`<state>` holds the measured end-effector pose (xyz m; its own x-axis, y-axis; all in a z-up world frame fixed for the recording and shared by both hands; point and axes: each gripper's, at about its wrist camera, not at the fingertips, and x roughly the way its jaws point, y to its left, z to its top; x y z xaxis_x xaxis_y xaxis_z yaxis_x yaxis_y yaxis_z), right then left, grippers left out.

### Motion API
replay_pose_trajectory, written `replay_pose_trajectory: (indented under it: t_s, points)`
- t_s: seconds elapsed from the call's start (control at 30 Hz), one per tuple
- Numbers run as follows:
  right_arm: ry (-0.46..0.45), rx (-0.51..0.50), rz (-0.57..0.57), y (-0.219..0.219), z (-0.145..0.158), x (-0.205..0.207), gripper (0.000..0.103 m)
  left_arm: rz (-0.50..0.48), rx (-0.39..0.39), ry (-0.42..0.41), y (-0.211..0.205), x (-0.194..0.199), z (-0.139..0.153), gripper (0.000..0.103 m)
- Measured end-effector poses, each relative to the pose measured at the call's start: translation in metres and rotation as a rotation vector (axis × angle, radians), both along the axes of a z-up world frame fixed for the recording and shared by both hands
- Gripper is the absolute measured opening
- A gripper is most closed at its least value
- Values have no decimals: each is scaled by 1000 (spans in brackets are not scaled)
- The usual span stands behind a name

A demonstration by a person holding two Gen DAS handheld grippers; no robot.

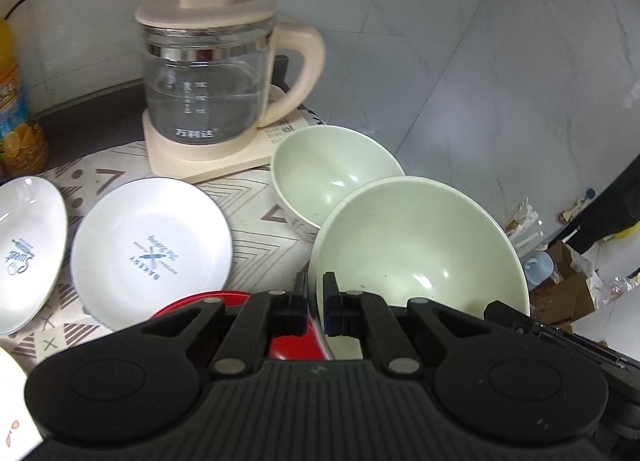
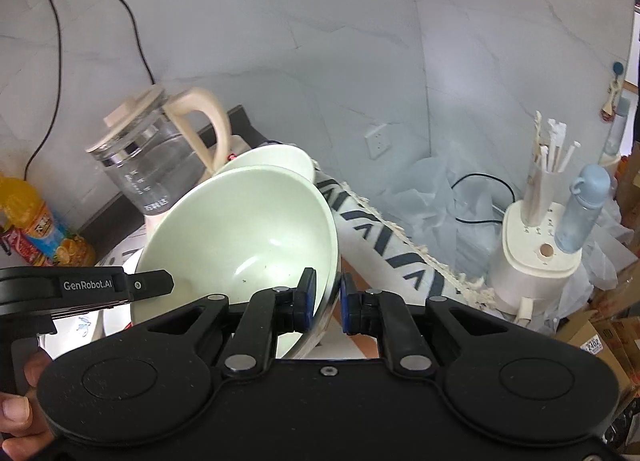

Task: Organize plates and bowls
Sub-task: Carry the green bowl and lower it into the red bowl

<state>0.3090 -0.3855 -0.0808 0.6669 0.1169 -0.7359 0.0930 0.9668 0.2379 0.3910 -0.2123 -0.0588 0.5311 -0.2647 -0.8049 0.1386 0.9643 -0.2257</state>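
Note:
A large pale green bowl (image 1: pixel 416 245) hangs tilted above the patterned cloth, held from two sides. My left gripper (image 1: pixel 316 295) is shut on its near-left rim. In the right wrist view the same bowl (image 2: pixel 248 233) fills the middle, and my right gripper (image 2: pixel 328 293) is shut on its right rim. A second, smaller green bowl (image 1: pixel 332 177) stands on the cloth behind it, also visible from the right (image 2: pixel 280 157). Two white printed plates (image 1: pixel 152 237) (image 1: pixel 24 249) lie to the left. A red dish (image 1: pixel 288 345) shows under my left fingers, mostly hidden.
A glass kettle (image 1: pixel 208 73) on a cream base stands at the back by the wall, with an orange drink bottle (image 1: pixel 16 109) to its left. The table's right edge (image 2: pixel 400 237) drops to a floor crowded with a white appliance (image 2: pixel 532 261), a blue bottle and boxes.

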Motion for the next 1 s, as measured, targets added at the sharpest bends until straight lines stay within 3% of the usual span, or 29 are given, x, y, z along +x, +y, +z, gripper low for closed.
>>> replay_pose_trajectory:
  t_s: [0.63, 1.0]
  points:
    - [-14, -6, 133, 47, 10, -1, 13, 135, 2, 3, 53, -20, 11, 5]
    - [7, -15, 213, 76, 6, -6, 13, 208, -1, 38, 82, -35, 3, 5]
